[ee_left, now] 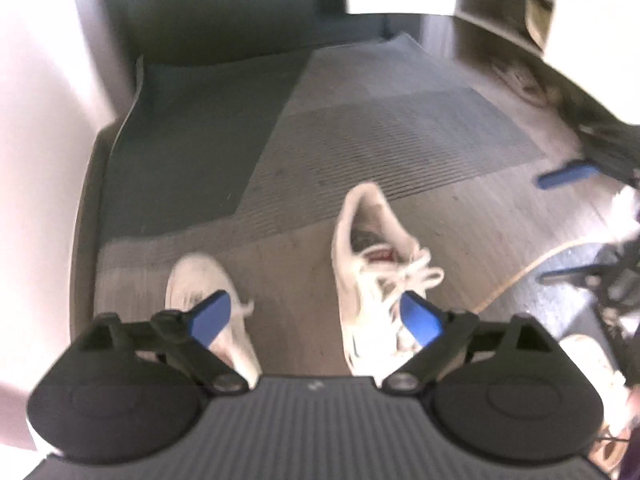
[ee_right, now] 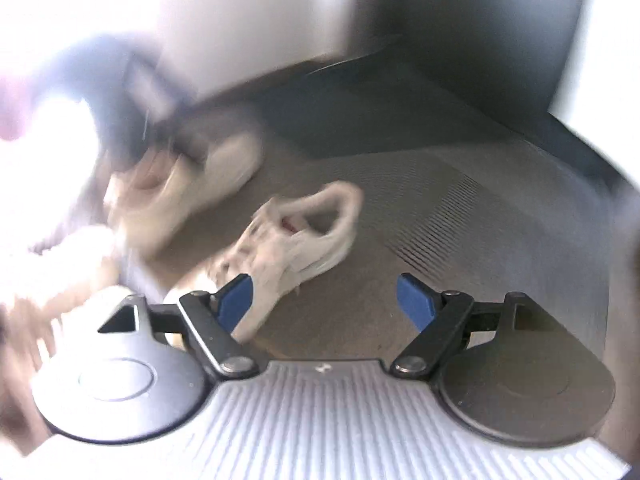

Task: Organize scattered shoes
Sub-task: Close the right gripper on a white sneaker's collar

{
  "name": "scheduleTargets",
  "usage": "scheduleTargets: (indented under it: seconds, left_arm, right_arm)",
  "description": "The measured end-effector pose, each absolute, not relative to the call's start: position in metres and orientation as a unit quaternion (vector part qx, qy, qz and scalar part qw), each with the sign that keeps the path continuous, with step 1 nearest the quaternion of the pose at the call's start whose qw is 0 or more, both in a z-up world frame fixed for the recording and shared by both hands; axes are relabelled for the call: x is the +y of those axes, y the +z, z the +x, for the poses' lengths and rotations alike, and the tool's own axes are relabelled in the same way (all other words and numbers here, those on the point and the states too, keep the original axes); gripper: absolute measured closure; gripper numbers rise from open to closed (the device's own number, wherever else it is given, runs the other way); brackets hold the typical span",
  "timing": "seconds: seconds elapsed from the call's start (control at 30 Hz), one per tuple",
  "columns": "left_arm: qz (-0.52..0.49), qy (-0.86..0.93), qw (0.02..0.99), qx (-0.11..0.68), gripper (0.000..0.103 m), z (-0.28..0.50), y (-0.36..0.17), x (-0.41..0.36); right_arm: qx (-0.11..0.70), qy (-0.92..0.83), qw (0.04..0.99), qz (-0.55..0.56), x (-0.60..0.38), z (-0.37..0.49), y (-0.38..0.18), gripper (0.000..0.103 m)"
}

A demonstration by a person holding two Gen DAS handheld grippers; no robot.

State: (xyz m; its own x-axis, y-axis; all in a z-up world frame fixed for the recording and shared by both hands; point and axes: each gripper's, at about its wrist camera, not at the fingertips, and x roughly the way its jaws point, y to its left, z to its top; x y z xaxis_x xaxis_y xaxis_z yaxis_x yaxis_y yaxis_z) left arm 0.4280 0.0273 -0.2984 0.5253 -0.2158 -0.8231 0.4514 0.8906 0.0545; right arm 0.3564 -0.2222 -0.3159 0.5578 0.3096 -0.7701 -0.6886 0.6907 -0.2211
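The left gripper (ee_left: pixel 316 316) was held spread wide above the floor, nothing caught between its blue fingers (ee_left: pixel 210 316). Two white sneakers were seen on the wooden floor (ee_left: pixel 472 224) below it. The laced sneaker (ee_left: pixel 376 272) lay under the right-hand finger, its heel opening turned toward the near edge of the grey ribbed mat (ee_left: pixel 360 132), laces loose across its top. The second white sneaker (ee_left: pixel 208 300) was partly hidden behind the left-hand finger, well apart from the first. A shoe rack (ee_left: pixel 508 12) was visible past the mat's far right corner.

The right gripper (ee_right: pixel 326 300) was likewise held released, with only bare floor between its fingers. In its view the laced sneaker (ee_right: pixel 296 248) was found at the edge of the mat (ee_right: pixel 480 216), just beyond the left-hand finger (ee_right: pixel 236 304). Another pale shoe (ee_right: pixel 192 188) was seen farther left, too blurred for detail.
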Motion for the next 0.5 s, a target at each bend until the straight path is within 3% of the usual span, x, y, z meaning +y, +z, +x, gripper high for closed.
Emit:
scheduleTargets:
  seconds: [0.2,0.37,0.5]
  left_arm:
    - [0.168,-0.172,0.875,0.421,0.01,0.407,-0.313,0.051]
    - [0.13,-0.152,0.883,0.424,0.01,0.417,-0.306,0.08]
    - [0.103,-0.139,0.884,0.435,0.01,0.419,-0.312,0.104]
  right_arm:
    - [0.284,0.418,0.623,-0.597,-0.15,0.399,-0.361,0.022]
    - [0.26,0.461,0.477,-0.702,-0.12,0.417,-0.41,0.023]
    - [0.28,0.47,0.422,-0.723,-0.102,0.428,-0.438,0.039]
